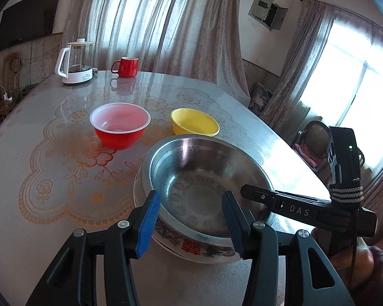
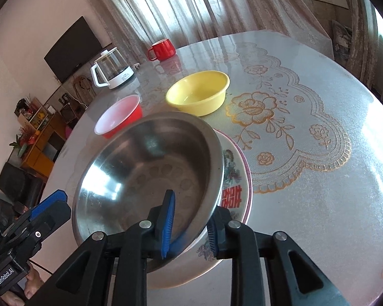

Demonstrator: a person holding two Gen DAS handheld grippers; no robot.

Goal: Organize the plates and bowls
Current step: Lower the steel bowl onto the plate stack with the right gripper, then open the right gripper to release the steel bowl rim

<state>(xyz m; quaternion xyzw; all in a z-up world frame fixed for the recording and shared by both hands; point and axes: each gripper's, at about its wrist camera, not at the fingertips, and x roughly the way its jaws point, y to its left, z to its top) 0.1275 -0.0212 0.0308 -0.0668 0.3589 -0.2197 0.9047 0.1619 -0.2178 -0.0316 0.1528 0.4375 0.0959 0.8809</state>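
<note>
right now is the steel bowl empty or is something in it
Empty: the steel bowl shows only its bare, patterned bottom with reflections in both views. It sits on the decorated plate.

black grippers, blue pads

two hand-held grippers of black plastic: left gripper (image 1: 190, 204) and right gripper (image 2: 190, 225). ribbed blue pads (image 1: 149, 223) on the fingertips, silver round screws (image 1: 123, 223) at the linkage joints, triangular cut-outs in the arms. white letters "das" and a small green light on one body; "genrobot.ai" on the other. black-and-white striped strap (image 1: 346, 193).
</note>
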